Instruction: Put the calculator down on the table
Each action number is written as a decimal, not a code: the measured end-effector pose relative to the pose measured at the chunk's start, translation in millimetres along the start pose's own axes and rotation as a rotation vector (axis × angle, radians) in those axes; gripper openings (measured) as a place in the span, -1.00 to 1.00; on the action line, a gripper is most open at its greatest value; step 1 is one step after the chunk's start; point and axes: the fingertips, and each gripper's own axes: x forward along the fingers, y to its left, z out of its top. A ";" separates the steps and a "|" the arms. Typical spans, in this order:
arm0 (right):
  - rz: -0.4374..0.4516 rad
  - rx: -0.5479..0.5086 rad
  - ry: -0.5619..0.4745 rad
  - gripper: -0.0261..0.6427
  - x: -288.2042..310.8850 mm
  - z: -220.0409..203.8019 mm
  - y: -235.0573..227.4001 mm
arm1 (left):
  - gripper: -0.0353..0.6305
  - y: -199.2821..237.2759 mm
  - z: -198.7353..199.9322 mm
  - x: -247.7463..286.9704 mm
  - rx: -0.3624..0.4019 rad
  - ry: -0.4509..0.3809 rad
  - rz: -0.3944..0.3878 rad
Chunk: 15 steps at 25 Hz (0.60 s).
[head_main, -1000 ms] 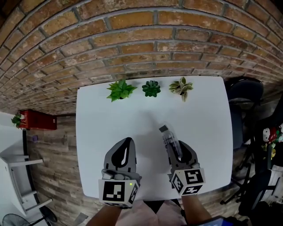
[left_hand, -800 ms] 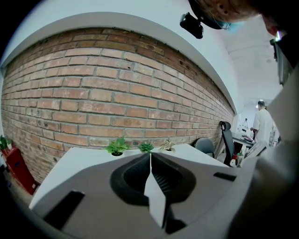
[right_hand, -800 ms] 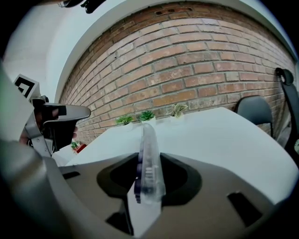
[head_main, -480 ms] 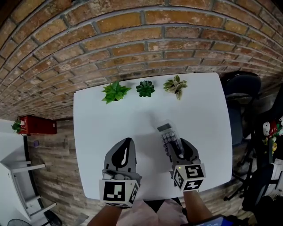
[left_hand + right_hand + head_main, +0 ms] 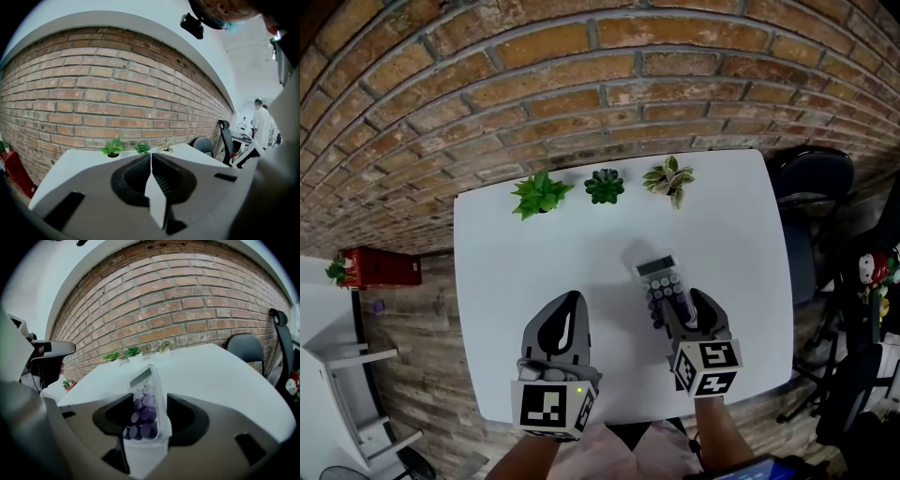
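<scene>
Now the white table (image 5: 516, 272) bears the calculator (image 5: 659, 281) lying keys-up, where a second ago it was turned on edge. It sits between the jaws of the right gripper (image 5: 687, 314), which have just been opening and stand clear of its sides. Left of that, the left gripper (image 5: 567, 305) hangs empty, jaws together. Three small plants (image 5: 605, 186) stand well beyond both tips. The calculator's near end is hidden under the right gripper
</scene>
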 end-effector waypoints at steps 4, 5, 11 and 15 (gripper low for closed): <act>-0.017 -0.004 -0.015 -0.23 -3.2 1.6 -6.3 | -0.85 -2.8 0.8 -1.1 0.002 -0.003 -0.001; -0.017 -0.005 -0.021 -0.23 -4.1 2.7 -7.1 | -0.85 -3.9 1.2 -1.5 0.003 -0.005 -0.001; -0.010 -0.015 -0.066 -0.24 -20.0 15.9 -3.4 | -0.85 -13.5 12.6 -12.8 0.016 -0.040 -0.005; 0.009 -0.037 -0.131 -0.26 -40.2 40.2 7.3 | -0.85 -18.0 31.0 -27.7 0.026 -0.090 0.008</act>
